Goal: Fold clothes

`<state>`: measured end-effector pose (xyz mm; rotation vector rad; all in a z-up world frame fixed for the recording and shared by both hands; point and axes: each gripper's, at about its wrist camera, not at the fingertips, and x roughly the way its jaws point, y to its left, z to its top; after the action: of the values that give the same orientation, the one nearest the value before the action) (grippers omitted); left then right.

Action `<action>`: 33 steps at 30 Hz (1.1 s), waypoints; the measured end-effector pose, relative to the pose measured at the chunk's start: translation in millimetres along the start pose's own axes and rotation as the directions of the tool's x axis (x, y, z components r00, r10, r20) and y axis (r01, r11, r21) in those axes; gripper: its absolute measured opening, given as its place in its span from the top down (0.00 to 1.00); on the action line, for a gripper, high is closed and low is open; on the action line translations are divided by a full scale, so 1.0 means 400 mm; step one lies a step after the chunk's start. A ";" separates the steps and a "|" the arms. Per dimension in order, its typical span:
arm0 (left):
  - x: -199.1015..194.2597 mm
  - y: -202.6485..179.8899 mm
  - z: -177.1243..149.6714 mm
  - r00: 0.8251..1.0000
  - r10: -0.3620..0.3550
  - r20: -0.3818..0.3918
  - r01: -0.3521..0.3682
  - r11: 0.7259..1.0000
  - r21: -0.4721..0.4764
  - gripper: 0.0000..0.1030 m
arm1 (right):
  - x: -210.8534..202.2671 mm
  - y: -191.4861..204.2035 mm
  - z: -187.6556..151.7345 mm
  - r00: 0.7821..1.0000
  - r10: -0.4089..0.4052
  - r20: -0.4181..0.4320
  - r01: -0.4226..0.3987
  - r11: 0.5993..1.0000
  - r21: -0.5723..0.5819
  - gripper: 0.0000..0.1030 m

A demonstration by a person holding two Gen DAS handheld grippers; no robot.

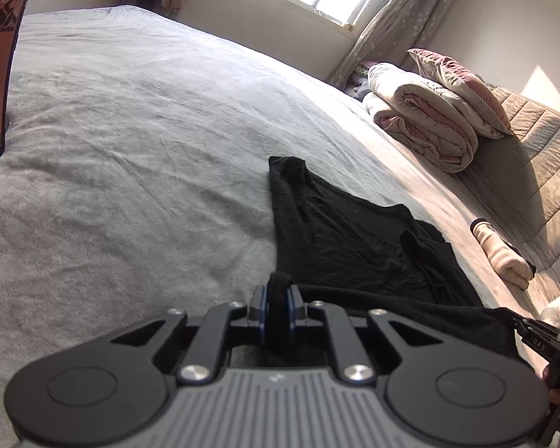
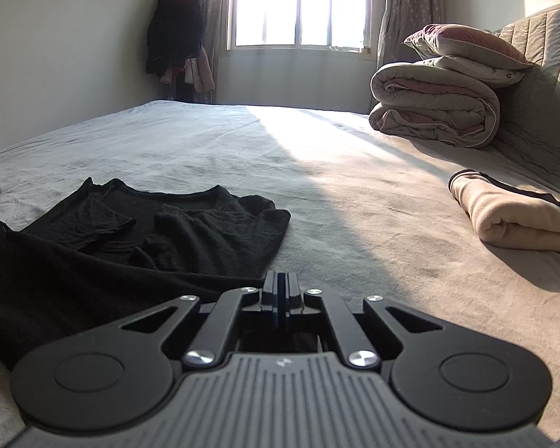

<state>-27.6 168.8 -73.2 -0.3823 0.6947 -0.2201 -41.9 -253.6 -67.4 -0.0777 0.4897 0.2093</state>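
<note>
A black garment (image 1: 354, 235) lies partly spread on the grey bed sheet (image 1: 130, 130), sleeves folded inward and its far corner pointing toward the window. My left gripper (image 1: 279, 298) is shut on a bunched bit of its near hem. At the far right of the left wrist view, my right gripper (image 1: 519, 323) pinches the same hem, which stretches taut between the two. In the right wrist view the garment (image 2: 149, 231) spreads to the left and runs under my right gripper (image 2: 281, 287), whose jaws are pressed together.
A folded beige garment (image 2: 515, 216) lies to the right near the padded headboard (image 2: 541, 74). A rolled duvet (image 2: 436, 104) with a pillow (image 2: 466, 43) on top sits at the back right. A phone (image 1: 0, 56) stands at the left. Clothes (image 2: 175, 30) hang in the corner.
</note>
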 end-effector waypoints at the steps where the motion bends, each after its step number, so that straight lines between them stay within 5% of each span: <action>1: -0.002 -0.001 0.001 1.000 0.008 0.007 -0.008 1.000 -0.005 0.86 | 0.012 0.002 -0.003 1.000 0.000 -0.029 0.000 1.000 0.000 0.94; 2: -0.004 -0.003 0.002 1.000 0.015 0.016 -0.015 1.000 -0.010 0.84 | 0.015 0.006 -0.004 0.999 -0.003 -0.036 0.003 1.000 -0.003 0.91; 4: -0.015 -0.006 0.007 0.999 0.030 0.044 -0.029 0.999 -0.028 0.61 | 0.013 0.016 0.001 1.000 -0.004 -0.029 0.004 1.000 -0.003 0.82; 5: -0.024 -0.012 0.010 0.997 0.029 0.069 -0.028 0.999 -0.023 0.58 | 0.009 0.020 0.006 1.000 -0.002 -0.017 0.002 1.000 -0.001 0.78; 7: -0.043 -0.025 0.017 0.992 0.026 0.121 -0.024 1.000 -0.012 0.57 | 0.001 0.030 0.015 1.000 0.002 0.006 -0.002 1.000 0.002 0.55; 16: 0.010 -0.111 0.000 0.997 -0.009 0.071 0.000 0.993 0.122 0.54 | 0.027 0.095 0.036 0.999 0.050 -0.002 -0.050 0.999 -0.006 0.55; 20: 0.030 -0.077 -0.004 0.997 0.068 0.047 -0.072 0.992 0.100 0.55 | 0.071 0.075 0.021 0.996 0.025 -0.085 -0.021 0.999 0.045 0.55; 25: 0.060 -0.046 0.060 0.999 0.044 -0.025 -0.043 0.998 0.051 0.43 | 0.068 0.053 0.050 0.992 0.066 -0.106 -0.050 0.987 0.150 0.55; 33: 0.125 0.003 0.167 0.991 0.005 -0.136 -0.009 1.000 -0.027 0.42 | 0.127 0.046 0.152 0.981 0.127 -0.143 -0.106 0.983 0.149 0.53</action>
<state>53.9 171.9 -56.0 -0.3936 0.8333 -0.2312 25.8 -219.1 -38.3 0.0738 0.6608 0.2849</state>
